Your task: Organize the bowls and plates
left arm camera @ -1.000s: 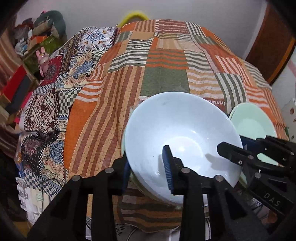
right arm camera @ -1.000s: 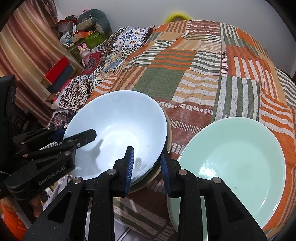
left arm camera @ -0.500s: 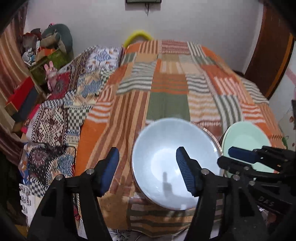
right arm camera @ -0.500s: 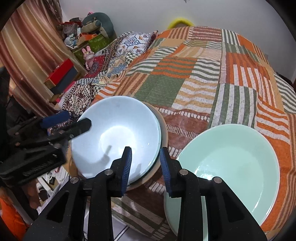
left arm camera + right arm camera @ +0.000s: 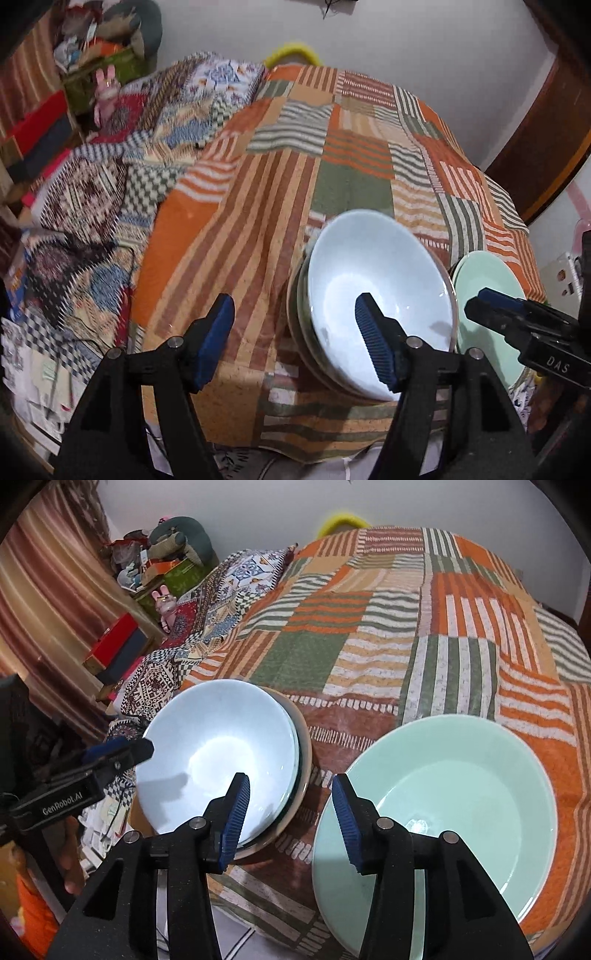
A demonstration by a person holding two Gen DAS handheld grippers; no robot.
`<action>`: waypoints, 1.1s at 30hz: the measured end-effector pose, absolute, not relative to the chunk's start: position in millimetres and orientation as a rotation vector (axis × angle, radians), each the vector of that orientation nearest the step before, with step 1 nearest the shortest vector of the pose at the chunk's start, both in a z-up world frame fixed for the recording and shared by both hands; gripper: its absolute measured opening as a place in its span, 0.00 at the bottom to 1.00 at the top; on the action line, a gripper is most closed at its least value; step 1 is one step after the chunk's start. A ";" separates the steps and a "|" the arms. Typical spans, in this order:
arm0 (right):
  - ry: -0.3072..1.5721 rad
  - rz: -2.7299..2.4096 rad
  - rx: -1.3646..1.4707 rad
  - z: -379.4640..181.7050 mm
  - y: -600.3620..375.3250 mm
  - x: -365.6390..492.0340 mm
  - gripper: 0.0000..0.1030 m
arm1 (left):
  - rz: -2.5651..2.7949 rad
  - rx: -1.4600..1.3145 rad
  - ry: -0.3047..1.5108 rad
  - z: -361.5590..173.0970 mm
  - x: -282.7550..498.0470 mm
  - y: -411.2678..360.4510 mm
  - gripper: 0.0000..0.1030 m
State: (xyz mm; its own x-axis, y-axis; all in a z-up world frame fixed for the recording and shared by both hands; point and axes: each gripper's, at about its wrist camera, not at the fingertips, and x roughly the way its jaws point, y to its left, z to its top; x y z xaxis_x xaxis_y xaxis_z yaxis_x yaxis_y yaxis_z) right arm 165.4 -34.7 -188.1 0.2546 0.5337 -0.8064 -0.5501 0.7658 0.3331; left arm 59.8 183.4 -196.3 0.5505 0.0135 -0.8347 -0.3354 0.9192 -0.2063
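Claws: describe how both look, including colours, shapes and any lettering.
Both are alike. The left claw has two matt black, speckled plastic arms with triangular cut-outs and silver screw heads; each finger ends in a blue ribbed pad. Its side reads "GenRobot.AI" in white in the right wrist view. The right claw has the same build, with white letters "DAS" on its side in the left wrist view. No cables or sleeves show.

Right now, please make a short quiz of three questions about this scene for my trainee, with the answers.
1. True or false: the pale blue bowl sits on top of a stack.
2. What lies beside the stack: A. green plate, B. cup?
3. Is anything held in the left gripper or right gripper?

Key: 1. True. 2. A. 3. No; both are opening, with nothing between the pads.
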 end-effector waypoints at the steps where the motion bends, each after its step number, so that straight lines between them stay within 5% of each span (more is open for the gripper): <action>1: 1.095 0.735 -0.017 -190.6 -33.3 166.1 0.42 | 0.206 -0.372 0.976 -200.0 59.5 183.4 0.66; 15: 1.126 0.733 -0.008 -209.2 -17.1 173.2 0.42 | 0.145 -0.432 1.012 -234.7 67.4 186.9 0.65; 28: 1.142 0.751 -0.026 -219.4 -1.2 174.3 0.41 | 0.067 -0.502 1.017 -246.5 77.1 182.6 0.38; 33: 1.168 0.742 0.010 -219.7 -4.4 178.7 0.41 | 0.080 -0.497 1.015 -245.2 75.7 180.4 0.38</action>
State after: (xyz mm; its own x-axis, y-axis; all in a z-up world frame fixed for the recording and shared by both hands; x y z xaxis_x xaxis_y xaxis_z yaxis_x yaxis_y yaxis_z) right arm 178.7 -4.4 -219.7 0.1854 0.5318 -0.8264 -0.5222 0.7657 0.3756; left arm 75.7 180.4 -245.2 0.5348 -0.1620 -0.8293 -0.2907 0.8862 -0.3606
